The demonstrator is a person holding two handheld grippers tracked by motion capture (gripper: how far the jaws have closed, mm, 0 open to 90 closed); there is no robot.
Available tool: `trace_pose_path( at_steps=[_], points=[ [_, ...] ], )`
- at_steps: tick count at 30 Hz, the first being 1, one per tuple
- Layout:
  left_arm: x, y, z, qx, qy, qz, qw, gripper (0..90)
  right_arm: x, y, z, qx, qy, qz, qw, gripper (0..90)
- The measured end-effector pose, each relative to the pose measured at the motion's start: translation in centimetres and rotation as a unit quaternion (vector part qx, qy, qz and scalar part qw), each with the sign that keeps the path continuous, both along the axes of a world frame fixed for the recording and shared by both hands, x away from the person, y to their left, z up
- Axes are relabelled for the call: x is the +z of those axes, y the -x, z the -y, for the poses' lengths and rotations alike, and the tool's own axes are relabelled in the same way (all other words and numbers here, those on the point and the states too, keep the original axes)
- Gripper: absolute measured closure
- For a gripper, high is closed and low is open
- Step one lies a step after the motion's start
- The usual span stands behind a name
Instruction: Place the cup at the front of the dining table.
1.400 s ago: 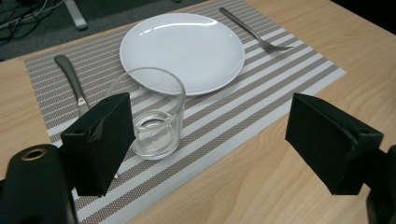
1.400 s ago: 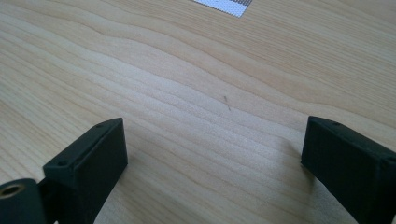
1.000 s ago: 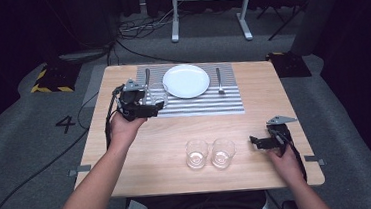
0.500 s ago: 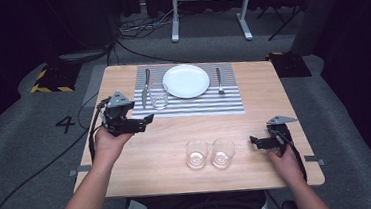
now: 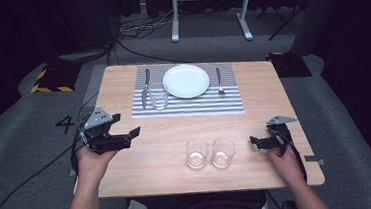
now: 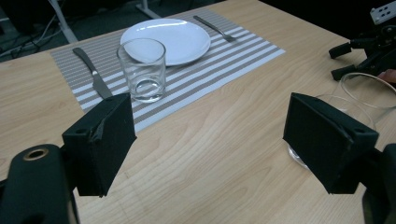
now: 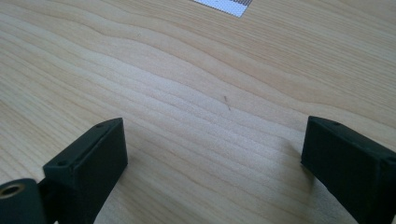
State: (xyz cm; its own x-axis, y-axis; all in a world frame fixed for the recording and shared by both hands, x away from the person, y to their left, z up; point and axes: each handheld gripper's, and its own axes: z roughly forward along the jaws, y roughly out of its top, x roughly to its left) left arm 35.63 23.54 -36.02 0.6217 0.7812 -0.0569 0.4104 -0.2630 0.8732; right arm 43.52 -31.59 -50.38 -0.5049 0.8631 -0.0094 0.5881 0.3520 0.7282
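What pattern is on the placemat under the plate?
Grey and white stripes on the placemat, running along its length under the white plate; clearest in the left gripper view.

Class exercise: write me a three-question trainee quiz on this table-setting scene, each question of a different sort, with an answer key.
1. True or false: a glass stands on the striped placemat.
2. How many glasses stand on bare wood near the table's front edge?
3. What lies just beyond the plate, on the side away from the knife: A spoon, B fork, C napkin?

Key
1. True.
2. Two.
3. B, the fork.
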Motion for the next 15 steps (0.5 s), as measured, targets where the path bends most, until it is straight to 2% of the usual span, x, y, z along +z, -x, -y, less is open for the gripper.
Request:
trace_pose_path(
  at_steps=[3, 4, 5, 9, 12, 15],
  points=[
    [-1.0, 0.6, -0.6, 0.005, 0.036, 0.002, 0.9993, 17.0, 0.0, 0.0, 0.0, 0.000, 0.000, 0.000, 1.0000, 6.8],
    [-1.5, 0.5, -0.9, 0.002, 0.045, -0.010, 0.9989, 17.1, 0.0, 0.0, 0.0, 0.000, 0.000, 0.000, 1.0000, 6.8],
    [-1.7, 0.5, -1.0, 0.003, 0.041, -0.017, 0.9990, 16.9, 0.0, 0.0, 0.0, 0.000, 0.000, 0.000, 1.0000, 6.8],
    [-2.3, 0.9, -1.7, 0.011, 0.041, -0.015, 0.9990, 16.9, 0.0, 0.0, 0.0, 0.000, 0.000, 0.000, 1.0000, 6.8],
    [-2.6, 0.8, -2.2, 0.016, 0.023, -0.027, 0.9992, 16.8, 0.0, 0.0, 0.0, 0.000, 0.000, 0.000, 1.0000, 6.8],
    [-3.1, 0.7, -2.4, 0.016, 0.016, -0.037, 0.9991, 16.8, 0.0, 0.0, 0.1, 0.002, 0.005, 0.001, 1.0000, 6.8]
  ],
)
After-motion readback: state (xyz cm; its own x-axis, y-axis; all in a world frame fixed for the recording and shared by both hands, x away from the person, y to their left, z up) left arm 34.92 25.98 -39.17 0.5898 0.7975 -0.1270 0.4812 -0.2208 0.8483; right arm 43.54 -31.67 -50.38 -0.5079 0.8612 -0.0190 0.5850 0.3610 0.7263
